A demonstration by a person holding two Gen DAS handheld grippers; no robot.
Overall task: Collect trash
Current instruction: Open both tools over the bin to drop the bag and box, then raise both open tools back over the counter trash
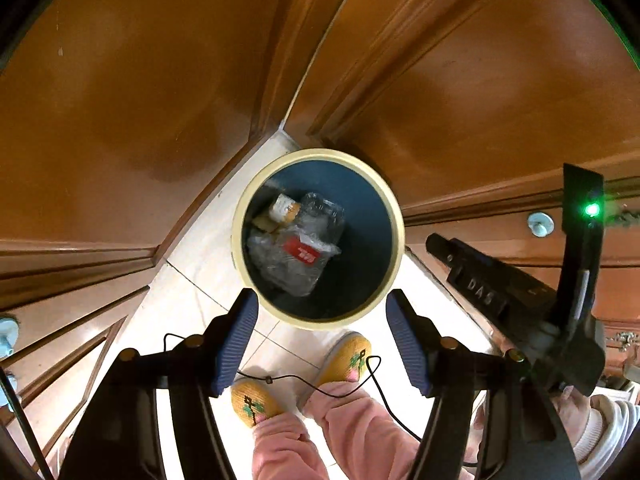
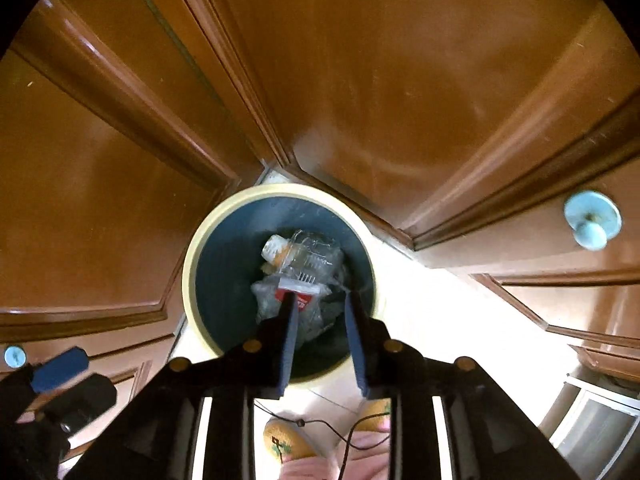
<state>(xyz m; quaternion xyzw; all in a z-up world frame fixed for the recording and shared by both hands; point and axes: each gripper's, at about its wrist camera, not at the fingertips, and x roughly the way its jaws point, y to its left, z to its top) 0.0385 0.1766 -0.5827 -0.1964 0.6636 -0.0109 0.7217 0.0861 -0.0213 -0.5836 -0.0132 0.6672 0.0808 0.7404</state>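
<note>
Both claws, left (image 1: 322, 344) and right (image 2: 322, 342), hang empty-jawed over bin (image 1: 394, 216).

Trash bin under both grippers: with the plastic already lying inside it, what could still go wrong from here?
1. A thin black cable loops loose between the left gripper fingers, above the slippers; it could snag.
2. The right gripper hangs over the bin's near rim; sinking further could knock it.
3. The clear plastic container lies bulky inside, so later trash may sit high.
</note>
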